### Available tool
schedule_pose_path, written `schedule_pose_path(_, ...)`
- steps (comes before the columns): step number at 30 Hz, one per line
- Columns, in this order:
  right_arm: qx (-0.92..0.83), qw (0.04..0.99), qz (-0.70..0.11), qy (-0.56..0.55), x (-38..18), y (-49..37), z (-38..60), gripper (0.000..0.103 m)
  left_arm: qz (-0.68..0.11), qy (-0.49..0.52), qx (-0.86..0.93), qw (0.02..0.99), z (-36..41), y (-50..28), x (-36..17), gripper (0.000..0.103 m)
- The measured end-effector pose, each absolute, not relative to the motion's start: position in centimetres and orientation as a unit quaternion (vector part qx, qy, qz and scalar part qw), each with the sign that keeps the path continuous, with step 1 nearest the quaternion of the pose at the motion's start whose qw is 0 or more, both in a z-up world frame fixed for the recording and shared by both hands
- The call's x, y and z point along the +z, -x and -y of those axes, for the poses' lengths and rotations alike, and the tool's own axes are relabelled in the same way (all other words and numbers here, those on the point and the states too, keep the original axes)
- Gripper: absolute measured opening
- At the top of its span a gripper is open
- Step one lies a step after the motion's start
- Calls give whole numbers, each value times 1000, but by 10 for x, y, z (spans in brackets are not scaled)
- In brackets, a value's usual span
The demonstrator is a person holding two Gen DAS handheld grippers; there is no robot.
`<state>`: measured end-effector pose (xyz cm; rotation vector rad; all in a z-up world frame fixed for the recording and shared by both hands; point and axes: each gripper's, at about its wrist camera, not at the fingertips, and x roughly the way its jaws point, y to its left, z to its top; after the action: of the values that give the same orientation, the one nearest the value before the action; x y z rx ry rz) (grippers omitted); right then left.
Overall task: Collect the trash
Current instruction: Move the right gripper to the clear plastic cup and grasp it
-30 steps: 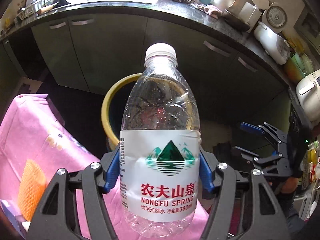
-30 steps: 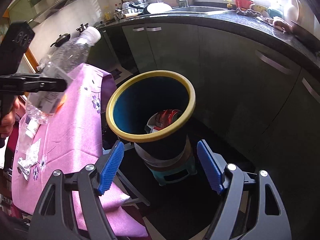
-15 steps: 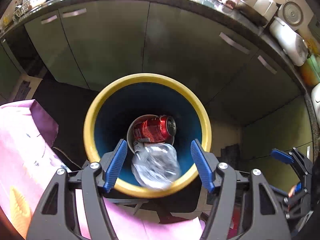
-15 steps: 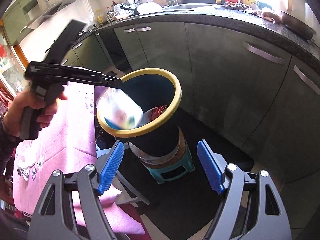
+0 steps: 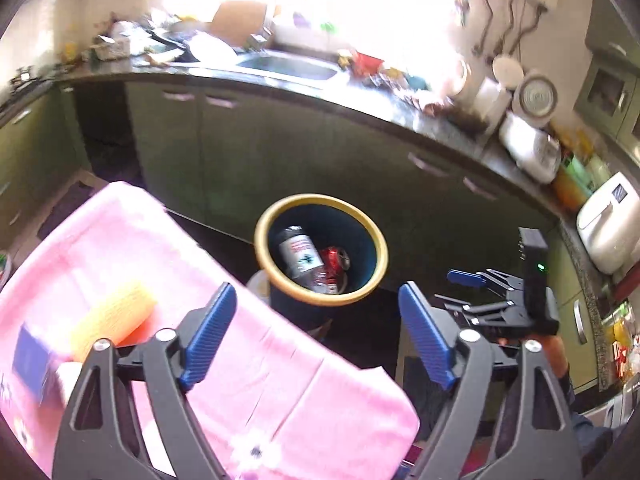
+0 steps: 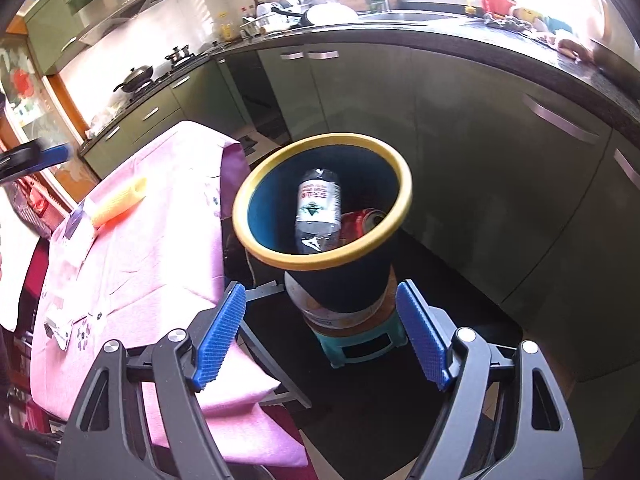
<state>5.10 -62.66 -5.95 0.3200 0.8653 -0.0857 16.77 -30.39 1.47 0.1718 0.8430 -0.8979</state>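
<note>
A: Near field, grippers?

B: Left gripper (image 5: 318,336) has just been opening; jaws wide, nothing between them. Right gripper (image 6: 320,334) wide, empty.

A: Remaining trash?

B: Orange roll (image 6: 119,201) at left of frame on the pink tabletop (image 6: 160,240); looks light and soft, best taken across its middle.

A: Further out?

B: Bottle (image 6: 319,210) lies in the yellow-rimmed bin (image 6: 400,168), centre frame, beside a red can (image 6: 362,220). Label shows a mountain logo; its writing is unreadable.

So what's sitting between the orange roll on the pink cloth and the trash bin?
Only bare pink cloth between the orange roll and the bin; right wrist view.
</note>
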Motion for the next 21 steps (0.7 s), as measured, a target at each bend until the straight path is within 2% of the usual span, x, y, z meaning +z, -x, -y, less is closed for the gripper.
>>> schedule_pose_path(3,-27,895,-421,-145,-58,-60,614,78,-377,-67,-384,840,255,-150,25,91)
schedule_pose_path(12,58,897,-429,-90,-47,-109,537,78,-357,-29,-253,899,120,-113,28,93)
schedule_pose_path(21,218,875,-431,-18,-26,-172,393,79,-343,-1,-157,926,38,-100,10,95)
